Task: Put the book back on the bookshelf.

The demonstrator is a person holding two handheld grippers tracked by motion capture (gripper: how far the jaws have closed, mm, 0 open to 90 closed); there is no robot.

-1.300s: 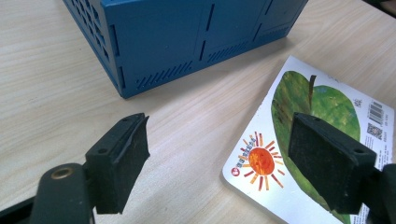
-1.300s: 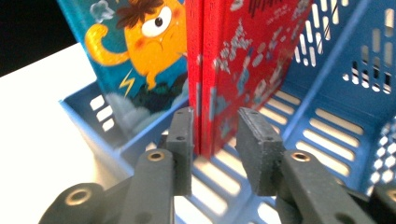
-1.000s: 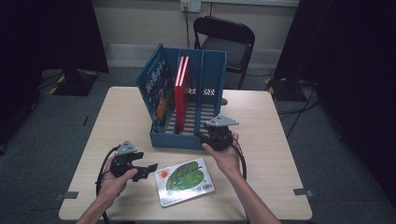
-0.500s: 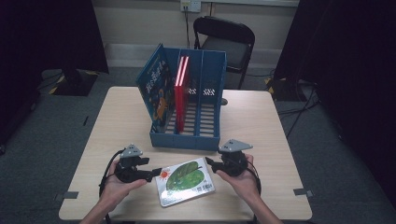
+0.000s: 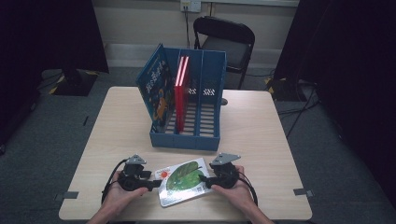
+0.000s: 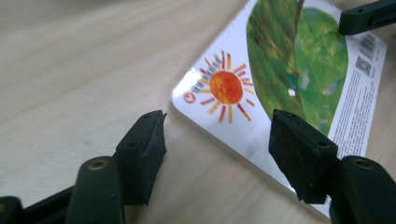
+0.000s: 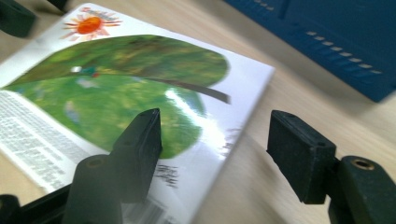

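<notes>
I hold one gripper in each hand, low over the near edge of the table point(image 5: 261, 140). Between them lies the book point(image 5: 183, 181), flat on the table, with a green leaf and a small orange sun on its cover. My left gripper point(image 6: 217, 135) is at the book's sun corner, and its jaws stand wide: one jaw is over the bare wood beside the book, the other over the white edge of the cover. They hold nothing. My right gripper point(image 7: 215, 135) is at the opposite side, its jaws also wide apart, with the book's edge lying between them, not clamped. Behind the book stands the blue file rack point(image 5: 187, 105) with a red book point(image 5: 181, 91) upright in it
</notes>
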